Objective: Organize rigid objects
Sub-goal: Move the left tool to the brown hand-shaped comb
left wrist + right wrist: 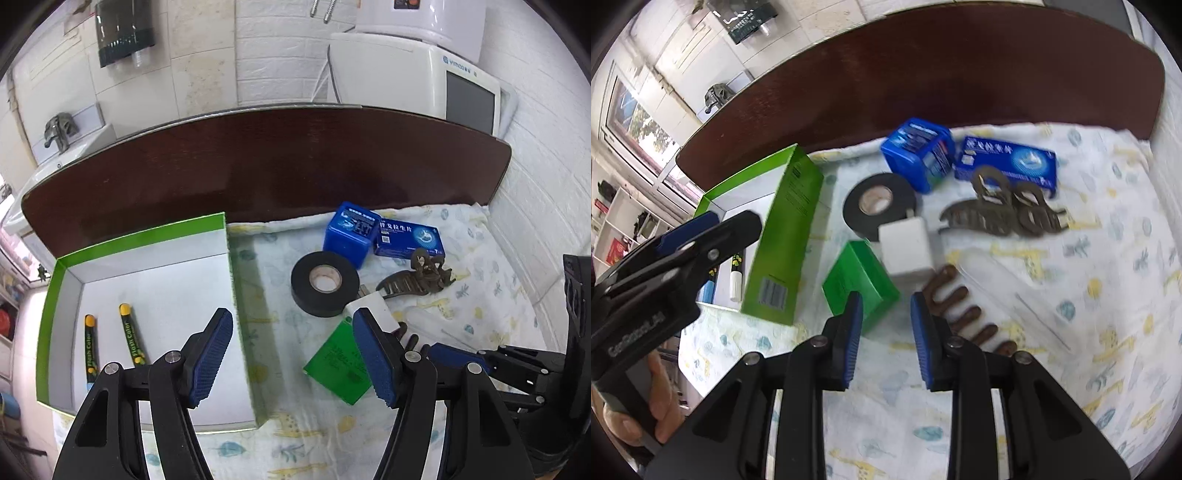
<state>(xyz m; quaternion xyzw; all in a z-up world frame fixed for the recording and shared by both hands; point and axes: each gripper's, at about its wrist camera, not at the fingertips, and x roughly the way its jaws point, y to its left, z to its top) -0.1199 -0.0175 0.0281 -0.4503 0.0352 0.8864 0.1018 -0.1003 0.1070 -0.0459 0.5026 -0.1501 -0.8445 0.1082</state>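
Observation:
My left gripper (291,321) is open and empty over the right wall of a green-rimmed box (166,291). Two yellow-capped markers (133,339) lie in that box. To its right on the sheet lie a black tape roll (325,284), a blue cube box (351,236), a flat blue medicine box (410,240), a dark claw clip (417,280), a white charger (373,310) and a small green box (336,365). My right gripper (886,301) is narrowly open and empty, just short of the green box (857,280) and the charger (908,247). A brown comb (964,314) lies beside its right finger.
A dark wooden board (258,166) bounds the patterned sheet (480,295) at the back, with a white wall on the right. Behind it stand a white machine with a screen (424,74) and a sink with a tap (59,129). A hand (661,398) grips the left gripper's handle.

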